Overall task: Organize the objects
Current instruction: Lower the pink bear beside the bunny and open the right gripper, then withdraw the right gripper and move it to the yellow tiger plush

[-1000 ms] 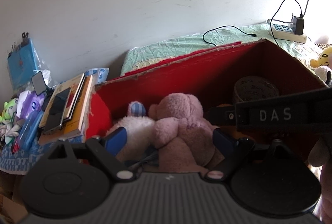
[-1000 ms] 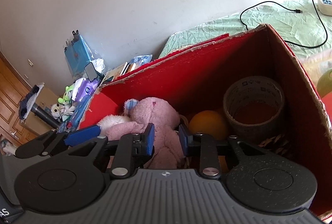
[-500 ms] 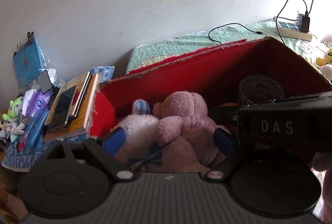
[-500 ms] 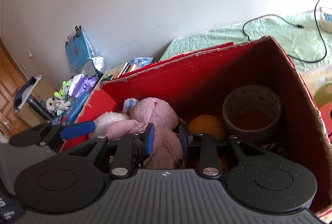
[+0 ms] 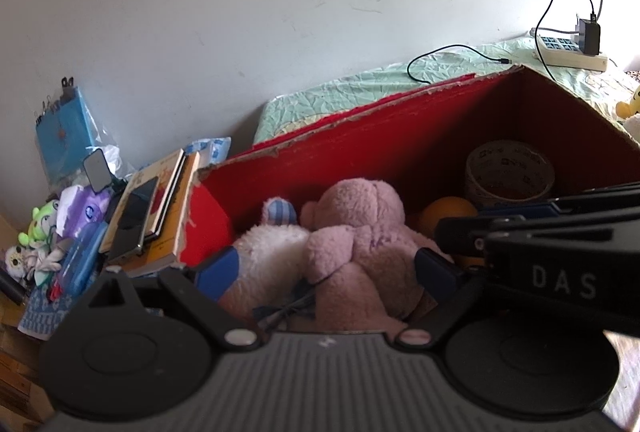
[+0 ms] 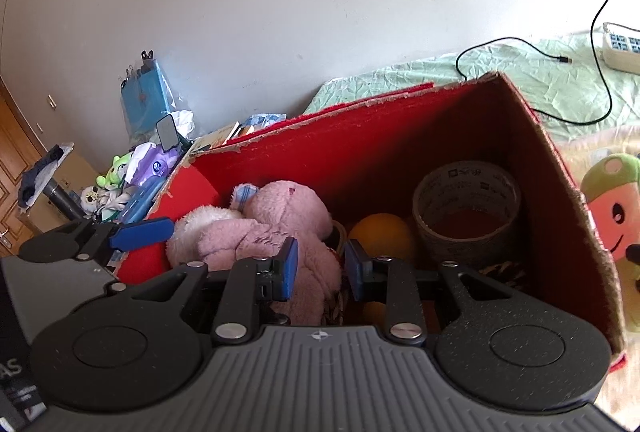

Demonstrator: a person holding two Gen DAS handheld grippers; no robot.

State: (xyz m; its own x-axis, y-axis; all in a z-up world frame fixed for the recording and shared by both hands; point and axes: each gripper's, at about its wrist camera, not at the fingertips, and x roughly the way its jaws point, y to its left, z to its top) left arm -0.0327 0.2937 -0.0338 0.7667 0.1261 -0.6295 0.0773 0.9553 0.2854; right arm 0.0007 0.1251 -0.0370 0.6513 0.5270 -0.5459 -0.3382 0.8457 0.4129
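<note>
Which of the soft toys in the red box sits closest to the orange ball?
The pink plush bear: it lies right beside the orange ball, while the white plush toy lies on the bear's far side.

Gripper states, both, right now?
Left gripper: opening, fingers astride the pink plush toy, not pressing.
Right gripper: shut, holding nothing.

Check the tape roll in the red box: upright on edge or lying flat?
Lying flat. The tape roll rests in the red box with its open core facing up, beside the orange ball.
</note>
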